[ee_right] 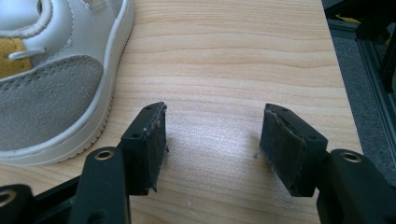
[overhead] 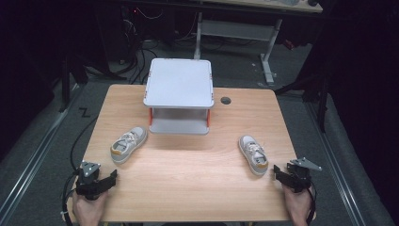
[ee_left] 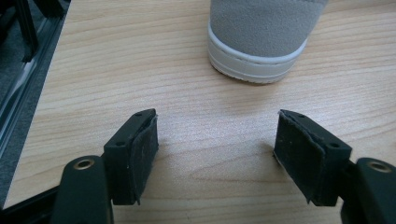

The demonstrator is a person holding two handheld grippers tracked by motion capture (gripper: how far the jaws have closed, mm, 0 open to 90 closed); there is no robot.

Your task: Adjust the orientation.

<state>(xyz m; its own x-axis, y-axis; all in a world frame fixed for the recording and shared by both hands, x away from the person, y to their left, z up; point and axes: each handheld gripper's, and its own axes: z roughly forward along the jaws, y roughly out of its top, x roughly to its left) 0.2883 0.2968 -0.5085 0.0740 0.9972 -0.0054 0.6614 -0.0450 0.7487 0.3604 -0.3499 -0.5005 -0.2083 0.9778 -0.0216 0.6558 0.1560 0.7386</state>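
Two small grey-and-white sneakers lie on the wooden table (overhead: pixel 188 169). The left shoe (overhead: pixel 128 143) rests left of centre, its heel toward me; its grey heel (ee_left: pixel 261 37) fills the top of the left gripper view. The right shoe (overhead: pixel 253 154) lies at the right; its heel and yellow lining (ee_right: pixel 46 88) appear at the left of the right gripper view. My left gripper (overhead: pixel 112 176) (ee_left: pixel 215 154) sits near the front left corner, open, with bare wood between its jaws. My right gripper (overhead: pixel 276 173) (ee_right: pixel 212 147) rests at the front right, open and holding nothing, just right of the right shoe's heel.
A white two-tier rack (overhead: pixel 179 94) with orange posts stands at the back middle of the table. A round cable hole (overhead: pixel 226 100) sits to its right. Dark floor, cables and desk legs surround the table; its right edge (ee_right: pixel 343 93) runs close to the right gripper.
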